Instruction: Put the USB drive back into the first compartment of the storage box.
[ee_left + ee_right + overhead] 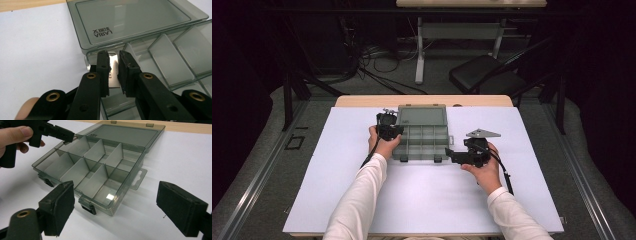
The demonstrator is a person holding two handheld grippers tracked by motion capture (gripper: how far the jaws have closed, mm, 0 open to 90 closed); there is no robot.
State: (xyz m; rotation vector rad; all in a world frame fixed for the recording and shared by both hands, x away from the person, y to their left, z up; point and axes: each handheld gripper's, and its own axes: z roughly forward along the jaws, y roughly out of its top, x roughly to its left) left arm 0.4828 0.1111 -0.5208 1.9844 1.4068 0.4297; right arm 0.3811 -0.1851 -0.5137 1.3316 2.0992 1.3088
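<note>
A dark room with cables on the floor, a black chair and a second desk at the top of the frame lies behind a counter covered by a white sheet. In the high view, two white sleeves come up from the bottom edge.

At centre left, the left tool sits over the left rear corner of the box. In the left gripper view, its jaws stand close together and pinch a small, thin metal blade with printed letters, held upright over the corner compartment at the middle of the frame. A fingertip shows at the lower left.

The box is one clear, smoky-grey plastic organizer, lying at the centre of the counter with its lid folded flat toward the far edge. Thin dividers split it into eight compartments, two rows of four; those in view look bare. Two dark latches sit on its near side and a hang tab sticks out on its right.

At centre right, the right tool rests just beside the box's near right corner. In the right gripper view, its two jaws stand wide apart with nothing between them.
</note>
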